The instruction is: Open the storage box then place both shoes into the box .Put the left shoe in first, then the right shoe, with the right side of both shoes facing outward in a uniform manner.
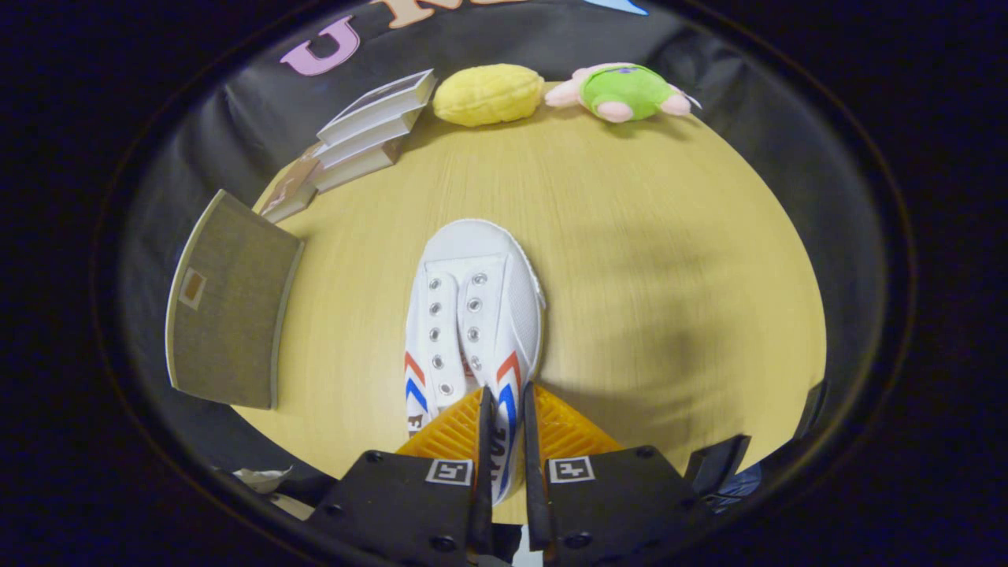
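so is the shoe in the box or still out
Out. The shoe is over the table, its side wall pinched between the gripper fingers, toe pointing away. The box stands apart beside it.

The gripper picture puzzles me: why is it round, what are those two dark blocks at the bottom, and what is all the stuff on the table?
This is no full robot: a person carries a two-finger gripper by hand, and a wide-angle camera rides on it, looking forward along the fingers. That lens makes the picture round and bends straight lines. The dark blocks are the gripper's own body, with its two fingers reaching forward.

The fingers are closed on the side wall of a white shoe with red and blue stripes, toe pointing away from the camera. Below is a wooden table. Off to one side of the shoe is a grey fabric storage box. Beyond it lies a row of leaning books, then a yellow plush toy and a green and pink plush toy at the far edge.
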### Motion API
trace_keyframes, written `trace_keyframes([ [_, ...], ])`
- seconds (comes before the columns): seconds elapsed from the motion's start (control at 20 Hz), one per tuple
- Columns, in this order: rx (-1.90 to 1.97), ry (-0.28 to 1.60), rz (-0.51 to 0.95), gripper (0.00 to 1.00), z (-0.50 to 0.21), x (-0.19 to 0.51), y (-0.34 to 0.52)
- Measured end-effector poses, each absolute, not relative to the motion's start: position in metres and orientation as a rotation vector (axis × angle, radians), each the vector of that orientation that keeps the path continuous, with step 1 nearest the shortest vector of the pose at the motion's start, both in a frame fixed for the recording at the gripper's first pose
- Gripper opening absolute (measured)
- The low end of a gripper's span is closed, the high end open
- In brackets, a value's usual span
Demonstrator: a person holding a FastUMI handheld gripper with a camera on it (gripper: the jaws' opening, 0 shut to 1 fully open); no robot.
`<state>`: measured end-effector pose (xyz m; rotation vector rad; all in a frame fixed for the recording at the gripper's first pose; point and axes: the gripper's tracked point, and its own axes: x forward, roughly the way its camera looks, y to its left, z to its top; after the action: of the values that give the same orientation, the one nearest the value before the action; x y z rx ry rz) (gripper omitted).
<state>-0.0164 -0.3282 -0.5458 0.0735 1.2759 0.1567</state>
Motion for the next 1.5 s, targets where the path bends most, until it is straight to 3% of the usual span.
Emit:
trace_keyframes([
  [0.05,0.099,1.268,0.145,0.05,-0.541,-0.017,-0.328],
  [0.35,0.251,1.285,0.114,0.04,-0.535,-0.024,-0.319],
  [0.95,0.412,1.208,0.091,0.04,-0.451,-0.018,-0.267],
  [1.5,0.378,1.131,0.203,0.04,-0.372,-0.014,-0.162],
])
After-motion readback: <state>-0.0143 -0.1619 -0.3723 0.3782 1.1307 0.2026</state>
